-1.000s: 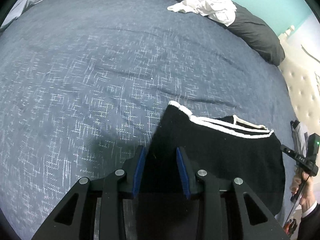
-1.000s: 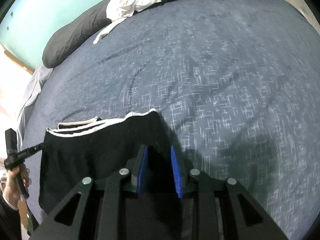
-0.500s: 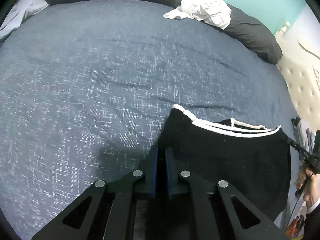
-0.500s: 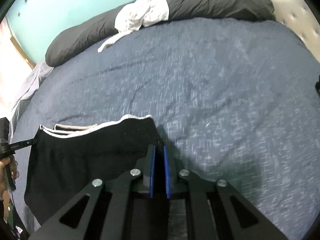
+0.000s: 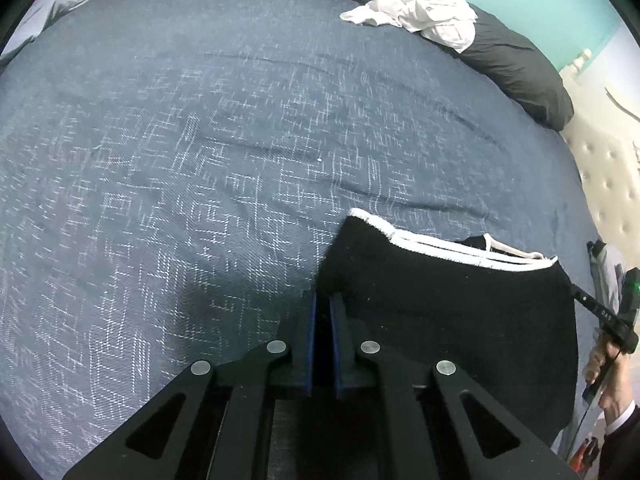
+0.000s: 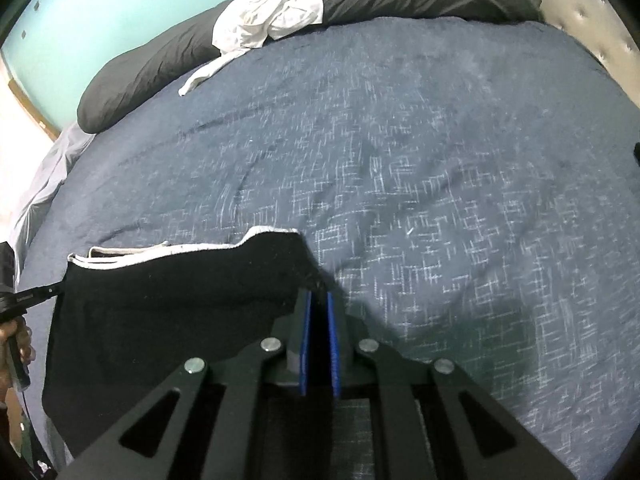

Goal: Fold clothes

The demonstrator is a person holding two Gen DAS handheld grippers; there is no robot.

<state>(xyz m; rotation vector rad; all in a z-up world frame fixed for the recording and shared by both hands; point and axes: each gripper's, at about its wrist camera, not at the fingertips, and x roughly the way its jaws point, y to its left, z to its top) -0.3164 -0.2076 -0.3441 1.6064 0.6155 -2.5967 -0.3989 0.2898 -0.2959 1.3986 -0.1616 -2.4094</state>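
On blue patterned bedspread (image 5: 200, 160): one black garment (image 5: 460, 312) with white trim, near edge, spread between two grippers. One crumpled white garment (image 5: 420, 8) at far side, resting on dark pillows (image 5: 520, 68); their count unclear. Teal wall (image 6: 100, 8) behind.

Left gripper (image 5: 322, 300): jaws nearly closed, blue pads pinching garment's left edge, just below white-trimmed corner. Log reads slight opening; fabric remains between pads.

Right gripper (image 6: 318, 300): jaws nearly closed, clamped on garment's right edge. Fabric between the two grips hangs slack.
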